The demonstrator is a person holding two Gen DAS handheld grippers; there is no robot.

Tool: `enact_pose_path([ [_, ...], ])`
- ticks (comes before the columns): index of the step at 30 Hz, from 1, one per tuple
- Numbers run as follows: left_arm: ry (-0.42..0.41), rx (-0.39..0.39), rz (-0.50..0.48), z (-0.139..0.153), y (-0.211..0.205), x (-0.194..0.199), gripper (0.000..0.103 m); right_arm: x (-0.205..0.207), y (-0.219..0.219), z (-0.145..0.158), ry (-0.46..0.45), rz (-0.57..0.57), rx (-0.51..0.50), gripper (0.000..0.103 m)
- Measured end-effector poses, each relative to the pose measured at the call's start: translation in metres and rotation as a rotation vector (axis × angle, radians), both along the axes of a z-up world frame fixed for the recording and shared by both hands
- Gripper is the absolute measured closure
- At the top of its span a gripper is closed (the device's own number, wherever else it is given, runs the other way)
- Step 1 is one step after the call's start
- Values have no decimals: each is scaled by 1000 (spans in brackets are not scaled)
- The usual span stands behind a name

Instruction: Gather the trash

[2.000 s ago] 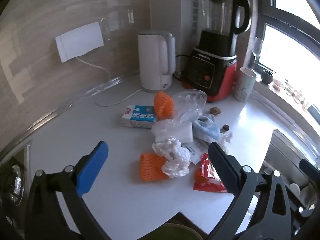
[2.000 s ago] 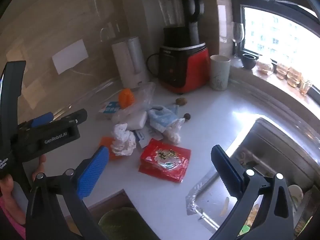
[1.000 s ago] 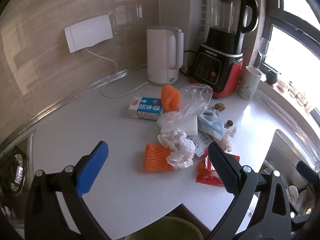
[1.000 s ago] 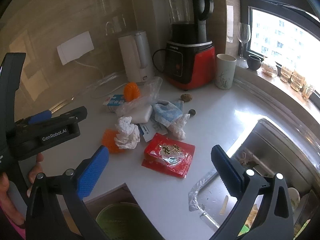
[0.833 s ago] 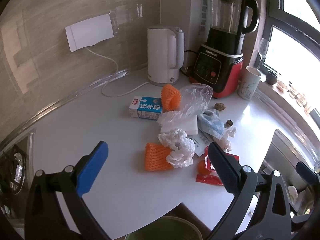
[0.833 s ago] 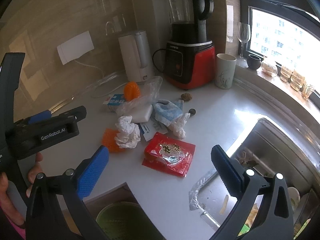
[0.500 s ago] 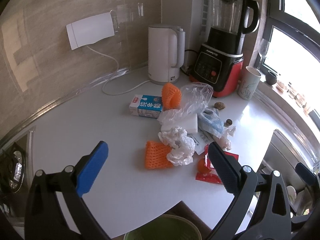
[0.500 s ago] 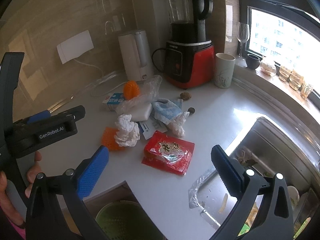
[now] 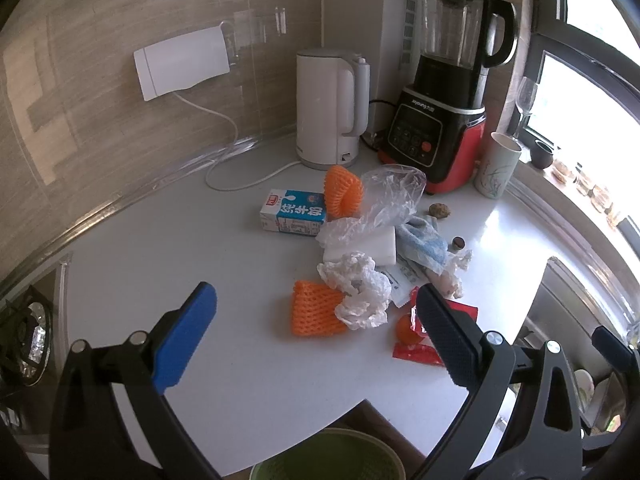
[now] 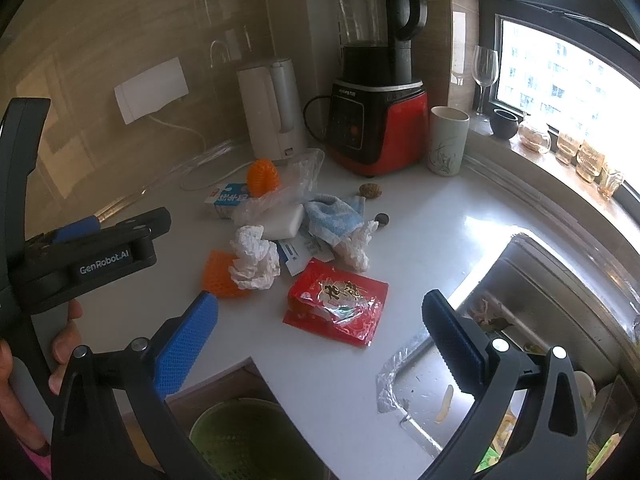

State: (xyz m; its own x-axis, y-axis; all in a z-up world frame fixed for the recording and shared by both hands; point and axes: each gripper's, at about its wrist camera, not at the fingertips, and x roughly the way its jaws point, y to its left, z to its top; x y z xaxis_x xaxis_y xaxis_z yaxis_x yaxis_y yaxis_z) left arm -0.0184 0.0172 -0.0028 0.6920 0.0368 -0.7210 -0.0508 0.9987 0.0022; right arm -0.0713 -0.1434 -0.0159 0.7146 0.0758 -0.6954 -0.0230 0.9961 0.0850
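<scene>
Daylight comes from the window (image 10: 560, 76) on the right; panes blown out white in both views. Strong glare patch on the white countertop (image 10: 480, 228) beside the sink (image 10: 532, 280), and a softer sheen on the counter in the left wrist view. Glossy wall panel (image 9: 120, 20) carries pale reflections. Room is bright near the window, dimmer toward the left wall. Shadows under the trash are soft and short. Heavy fisheye bending: counter edge and window frame curve, corners are vignetted black. Centre is fairly sharp; the near gripper fingers (image 9: 184, 340) are slightly soft. Right wrist view looks hazier, with lower contrast on the wall.
</scene>
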Motion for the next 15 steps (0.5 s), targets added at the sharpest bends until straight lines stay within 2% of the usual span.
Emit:
enact_pose_path([
  [15, -3, -2, 1, 0, 5, -3, 8, -2, -1, -1, 1, -2, 0, 2],
])
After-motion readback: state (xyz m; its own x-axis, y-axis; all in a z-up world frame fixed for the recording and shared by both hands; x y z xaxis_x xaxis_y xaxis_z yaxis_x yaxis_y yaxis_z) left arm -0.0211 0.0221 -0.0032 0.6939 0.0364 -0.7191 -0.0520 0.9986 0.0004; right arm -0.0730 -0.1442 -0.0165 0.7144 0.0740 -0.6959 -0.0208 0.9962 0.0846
